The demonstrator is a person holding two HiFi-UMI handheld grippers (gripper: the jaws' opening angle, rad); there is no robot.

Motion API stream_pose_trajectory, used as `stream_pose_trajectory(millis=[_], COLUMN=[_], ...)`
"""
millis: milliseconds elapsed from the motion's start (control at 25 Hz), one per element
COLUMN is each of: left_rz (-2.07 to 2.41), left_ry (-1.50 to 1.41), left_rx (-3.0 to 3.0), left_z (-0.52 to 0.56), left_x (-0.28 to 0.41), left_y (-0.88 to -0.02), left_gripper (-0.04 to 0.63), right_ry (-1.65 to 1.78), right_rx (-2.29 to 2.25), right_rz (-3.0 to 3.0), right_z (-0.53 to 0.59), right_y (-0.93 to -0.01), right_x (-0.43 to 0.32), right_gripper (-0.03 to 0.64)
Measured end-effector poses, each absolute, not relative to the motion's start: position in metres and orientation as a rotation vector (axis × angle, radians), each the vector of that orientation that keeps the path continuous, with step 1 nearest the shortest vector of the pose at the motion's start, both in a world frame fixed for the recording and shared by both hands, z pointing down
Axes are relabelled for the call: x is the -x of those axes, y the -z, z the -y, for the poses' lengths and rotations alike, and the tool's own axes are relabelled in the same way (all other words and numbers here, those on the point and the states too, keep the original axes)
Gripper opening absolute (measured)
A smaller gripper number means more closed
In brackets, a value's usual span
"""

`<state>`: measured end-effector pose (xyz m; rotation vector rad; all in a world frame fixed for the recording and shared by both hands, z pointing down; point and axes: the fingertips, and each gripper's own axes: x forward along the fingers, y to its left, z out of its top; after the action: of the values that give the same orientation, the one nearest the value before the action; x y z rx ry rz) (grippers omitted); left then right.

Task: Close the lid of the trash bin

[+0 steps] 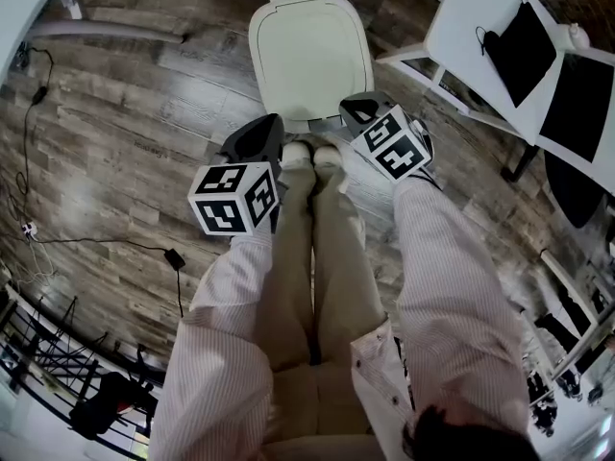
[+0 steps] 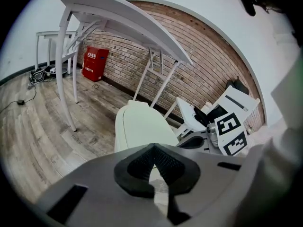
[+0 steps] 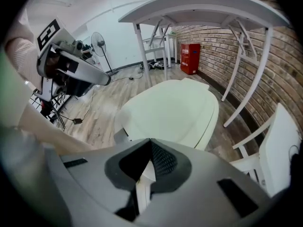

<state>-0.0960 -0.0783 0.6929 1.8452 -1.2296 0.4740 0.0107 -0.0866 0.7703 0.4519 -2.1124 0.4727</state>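
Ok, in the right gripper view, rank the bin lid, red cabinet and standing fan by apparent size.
1. bin lid: clearly largest, though nearest the camera.
2. red cabinet and standing fan: both small and far back, too alike to rank.

Smooth matt plastic lid (image 1: 309,56) and grainy wood-plank floor (image 1: 125,123).

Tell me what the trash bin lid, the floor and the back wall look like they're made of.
Trash bin lid: probably plastic, pale cream, with a smooth matte surface and a moulded rim.
Floor: wood or wood-look planks, grey-brown, with visible grain and seams; the pictures don't settle which.
Wall: red-brown brick, rough, with pale mortar lines.
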Motion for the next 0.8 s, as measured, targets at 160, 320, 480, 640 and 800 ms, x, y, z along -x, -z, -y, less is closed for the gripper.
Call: stream_pose_trajectory(millis=[160, 320, 480, 640, 800], left_rz=[1.231, 1.228, 1.223, 1.219, 1.219], left_ry=[-0.477, -0.478, -0.477, -0.477, -0.465], left_rx=[-1.835, -1.840, -1.840, -1.836, -1.825], left_z=[0.0802, 0.0840, 0.0864, 0.0853, 0.0855], left_x=[0.0978, 0.0970, 0.0968, 0.0965, 0.0951], left_y=[-0.6960, -0.6978, -0.6986, -0.6996, -0.6997], left_gripper=[-0.008, -0.008, -0.008, -0.008, -0.008], right_ry=[-0.438, -0.452, -0.467, -0.476, -0.491], right_rx=[-0.435, -0.444, -0.443, -0.445, -0.469], right_rz=[2.080, 2.084, 2.077, 2.051, 1.990], right_z=[0.0867, 0.0864, 0.0870, 0.0875, 0.0877], right_y=[-0.7711, -0.7732, -0.7735, -0.7734, -0.7760], right_x=[-0.0117, -0.0121, -0.0115, -0.0114, -0.0103], right_gripper=[0.005, 0.005, 0.005, 0.005, 0.005])
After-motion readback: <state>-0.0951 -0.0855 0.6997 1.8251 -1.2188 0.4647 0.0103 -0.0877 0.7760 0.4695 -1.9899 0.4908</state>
